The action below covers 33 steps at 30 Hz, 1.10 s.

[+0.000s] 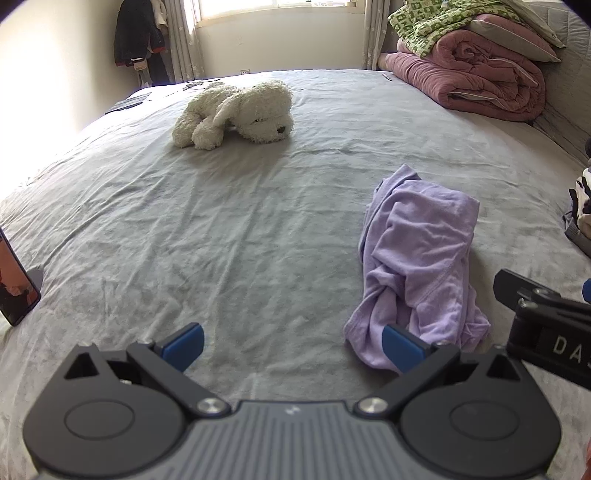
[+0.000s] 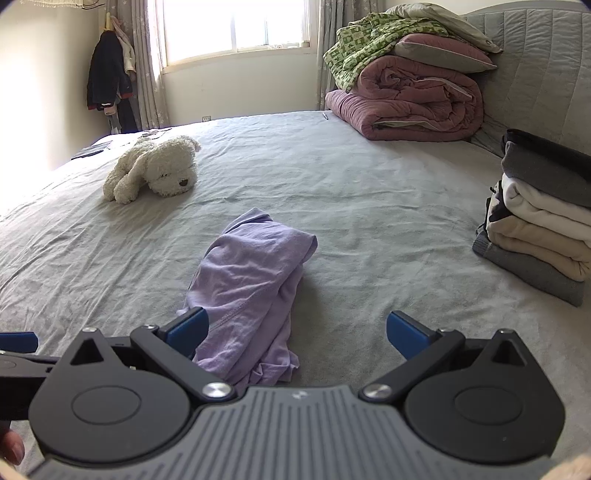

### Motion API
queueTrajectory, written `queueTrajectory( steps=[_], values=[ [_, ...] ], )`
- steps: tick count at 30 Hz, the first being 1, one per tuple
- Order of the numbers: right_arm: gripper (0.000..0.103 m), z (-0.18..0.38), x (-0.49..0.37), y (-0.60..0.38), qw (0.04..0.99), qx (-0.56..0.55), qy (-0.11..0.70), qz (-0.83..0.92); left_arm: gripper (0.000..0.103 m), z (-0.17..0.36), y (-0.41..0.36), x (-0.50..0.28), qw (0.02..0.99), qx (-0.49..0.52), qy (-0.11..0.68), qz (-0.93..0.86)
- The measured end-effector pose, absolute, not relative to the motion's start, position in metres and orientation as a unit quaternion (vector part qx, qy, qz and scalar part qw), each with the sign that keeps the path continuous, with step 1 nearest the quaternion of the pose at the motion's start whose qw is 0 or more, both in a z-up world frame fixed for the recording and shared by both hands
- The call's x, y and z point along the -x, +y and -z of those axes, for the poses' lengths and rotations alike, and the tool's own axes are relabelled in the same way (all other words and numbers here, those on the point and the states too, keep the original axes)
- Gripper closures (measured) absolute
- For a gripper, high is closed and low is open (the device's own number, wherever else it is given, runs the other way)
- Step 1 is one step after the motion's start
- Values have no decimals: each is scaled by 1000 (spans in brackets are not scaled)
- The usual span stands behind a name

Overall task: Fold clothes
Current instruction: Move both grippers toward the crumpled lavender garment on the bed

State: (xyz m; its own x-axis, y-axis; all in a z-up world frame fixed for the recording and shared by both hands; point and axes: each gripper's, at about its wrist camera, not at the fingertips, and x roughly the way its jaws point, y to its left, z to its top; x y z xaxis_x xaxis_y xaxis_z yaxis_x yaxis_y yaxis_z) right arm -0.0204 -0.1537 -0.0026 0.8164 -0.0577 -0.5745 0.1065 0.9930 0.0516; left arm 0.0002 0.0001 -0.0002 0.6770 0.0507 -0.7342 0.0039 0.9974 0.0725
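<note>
Left wrist view. Left gripper (image 1: 291,345) spread to full width, nothing between the blue pads (image 1: 186,345), tilted down over bare grey bedsheet (image 1: 184,229) near the bed's near edge. Lilac garment (image 1: 417,266) lying crumpled and loosely bunched on the sheet, toward the near right part of the bed; right-hand pad seen against its near hem, contact not determinable. Judged: garment set in open space so it can be spread flat, no fold yet begun. Part of the right gripper (image 1: 543,325) entering from the right edge, just beside the garment. White plush dog (image 1: 236,114) well apart, toward the far edge. Phone (image 1: 16,280) propped at the left edge. Rolled pink quilt (image 1: 476,81) with green-patterned blanket (image 1: 443,26) stacked at the far right corner, against the headboard.

Right wrist view. Right gripper (image 2: 297,332) likewise spread wide and empty, garment (image 2: 251,280) ahead, overlapped by the left-hand pad. Judged: both grippers poised to take hold of the near hem. Stack of folded clothes (image 2: 543,218) at the right edge of the bed, probably finished items kept clear of the working area. Window (image 2: 236,26) with curtains on the far wall; dark coat (image 2: 107,74) hanging in the left corner. Sheet lightly wrinkled, strongly lit at the left.
</note>
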Motion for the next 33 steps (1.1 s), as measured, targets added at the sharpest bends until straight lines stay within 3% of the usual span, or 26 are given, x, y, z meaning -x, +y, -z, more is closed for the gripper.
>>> queueTrajectory(
  steps=[33],
  values=[
    [0, 7, 16, -162, 948, -57, 309, 41, 0, 1, 9, -4, 913, -54, 403, -25]
  ],
)
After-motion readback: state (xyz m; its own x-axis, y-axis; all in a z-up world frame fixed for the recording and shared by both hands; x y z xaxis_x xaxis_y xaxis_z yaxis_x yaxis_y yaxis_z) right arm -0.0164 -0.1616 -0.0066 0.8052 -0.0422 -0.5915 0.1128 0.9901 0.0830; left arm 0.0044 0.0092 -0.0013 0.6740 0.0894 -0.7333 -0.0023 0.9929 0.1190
